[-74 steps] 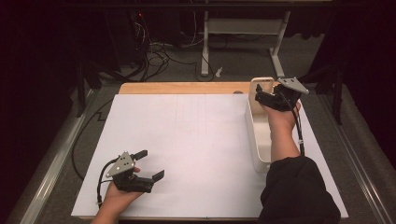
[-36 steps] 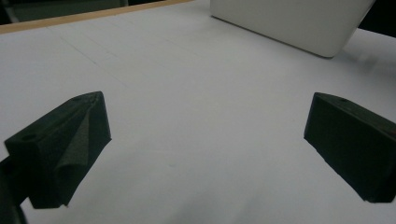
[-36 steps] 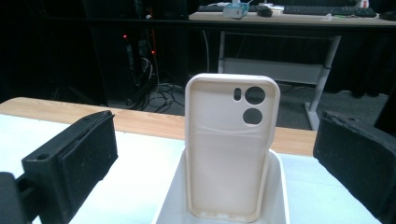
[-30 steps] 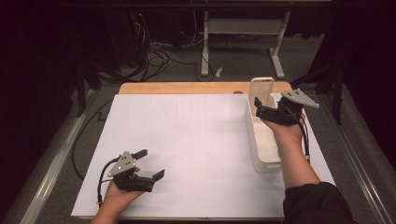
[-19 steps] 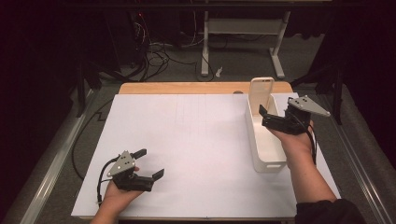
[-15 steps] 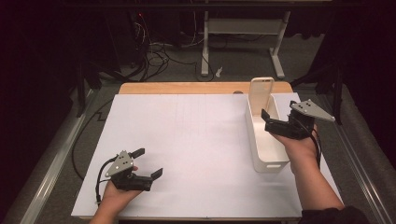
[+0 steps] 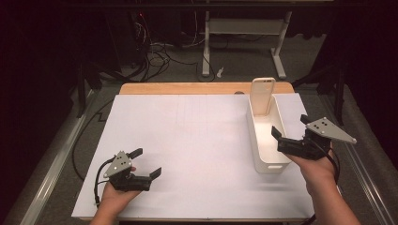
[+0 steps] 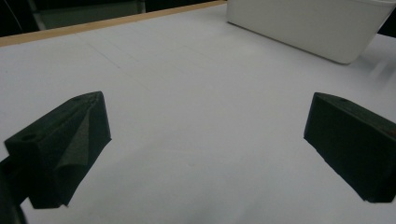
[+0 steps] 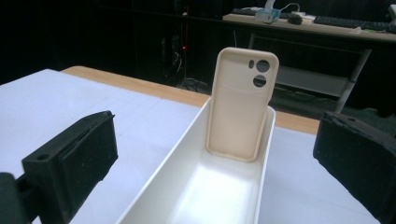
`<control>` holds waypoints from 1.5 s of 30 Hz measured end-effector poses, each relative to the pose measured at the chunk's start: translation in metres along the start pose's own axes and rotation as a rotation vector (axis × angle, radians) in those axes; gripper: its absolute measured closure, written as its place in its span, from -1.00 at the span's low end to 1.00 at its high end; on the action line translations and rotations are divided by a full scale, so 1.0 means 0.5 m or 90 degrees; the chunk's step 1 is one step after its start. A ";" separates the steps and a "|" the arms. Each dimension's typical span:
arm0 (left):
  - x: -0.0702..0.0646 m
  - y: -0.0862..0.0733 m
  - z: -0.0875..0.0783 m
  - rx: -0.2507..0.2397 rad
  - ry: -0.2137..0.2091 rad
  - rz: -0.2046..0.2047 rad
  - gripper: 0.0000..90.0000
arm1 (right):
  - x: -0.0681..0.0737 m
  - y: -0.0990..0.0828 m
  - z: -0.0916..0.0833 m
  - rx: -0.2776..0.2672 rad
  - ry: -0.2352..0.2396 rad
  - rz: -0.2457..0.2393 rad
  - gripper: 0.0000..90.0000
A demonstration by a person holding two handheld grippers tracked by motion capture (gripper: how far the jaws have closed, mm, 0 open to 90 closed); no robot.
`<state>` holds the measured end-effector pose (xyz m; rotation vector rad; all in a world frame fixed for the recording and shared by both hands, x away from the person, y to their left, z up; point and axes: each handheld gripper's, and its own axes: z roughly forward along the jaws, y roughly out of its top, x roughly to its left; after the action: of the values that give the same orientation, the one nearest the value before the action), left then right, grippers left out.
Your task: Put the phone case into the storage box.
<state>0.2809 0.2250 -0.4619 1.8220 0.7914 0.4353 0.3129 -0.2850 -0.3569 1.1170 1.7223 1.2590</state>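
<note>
While my right hand (image 7: 315, 168) hovers at the near end of the bin (image 7: 259, 149), its gripper (image 7: 289, 135) gapes empty toward the phone case (image 7: 262, 96) leaning upright against the far wall. My left gripper (image 7: 145, 162) rests low on the table (image 7: 197, 136), jaws apart.

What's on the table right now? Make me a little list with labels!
table: white sheet over a wooden top
bin: long white bin at the right side
phone case: beige case standing in the bin's far end, leaning on its wall
right gripper: open, by the bin's near end, holding nothing
left gripper: open, low over the sheet, near left corner, holding nothing
</note>
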 end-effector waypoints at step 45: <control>-0.010 0.004 -0.001 0.007 0.005 0.021 -0.96 | 0.021 -0.147 -0.105 -0.047 0.071 -0.008 -1.00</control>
<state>0.2777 0.2216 -0.4595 1.8460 0.7718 0.4607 0.2448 -0.3043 -0.4141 1.0087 1.7460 1.3892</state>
